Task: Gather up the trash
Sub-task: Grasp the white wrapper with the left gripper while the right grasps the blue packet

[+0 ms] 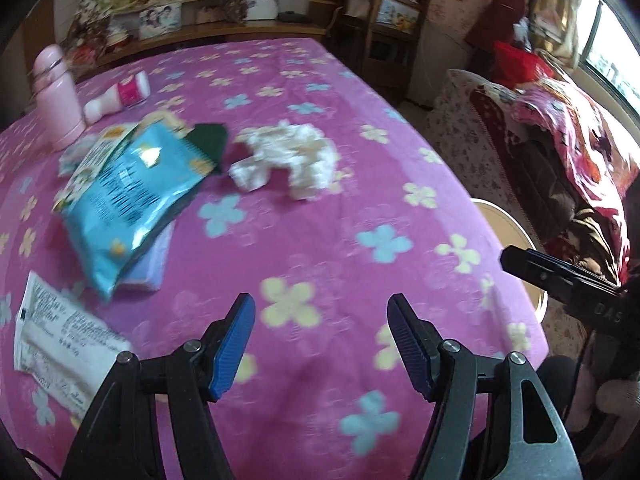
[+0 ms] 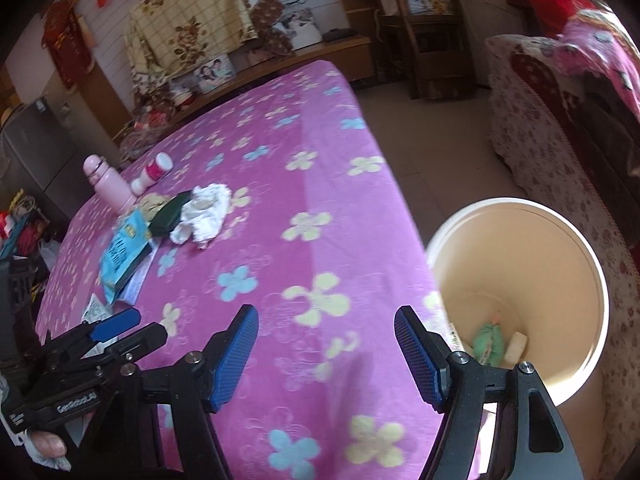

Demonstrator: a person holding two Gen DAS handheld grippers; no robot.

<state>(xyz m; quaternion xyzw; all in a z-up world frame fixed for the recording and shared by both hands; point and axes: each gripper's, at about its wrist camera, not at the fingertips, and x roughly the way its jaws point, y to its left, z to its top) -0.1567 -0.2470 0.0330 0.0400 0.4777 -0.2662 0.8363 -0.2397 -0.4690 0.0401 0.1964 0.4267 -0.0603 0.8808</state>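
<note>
Both the left hand-held gripper [image 1: 321, 342] and right hand-held gripper [image 2: 326, 354] are hanging spread and empty over a pink flowered bed [image 1: 320, 208]; crumpled tissue [image 1: 286, 160] is lying mid-bed (wrappers beside it), a bucket [image 2: 520, 280] standing alongside.

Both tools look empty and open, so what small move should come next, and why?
Probably reach the left tool toward the crumpled white tissue: it lies loose on the pink cloth, nearest ahead, and the bucket beside the table already holds some trash.
</note>
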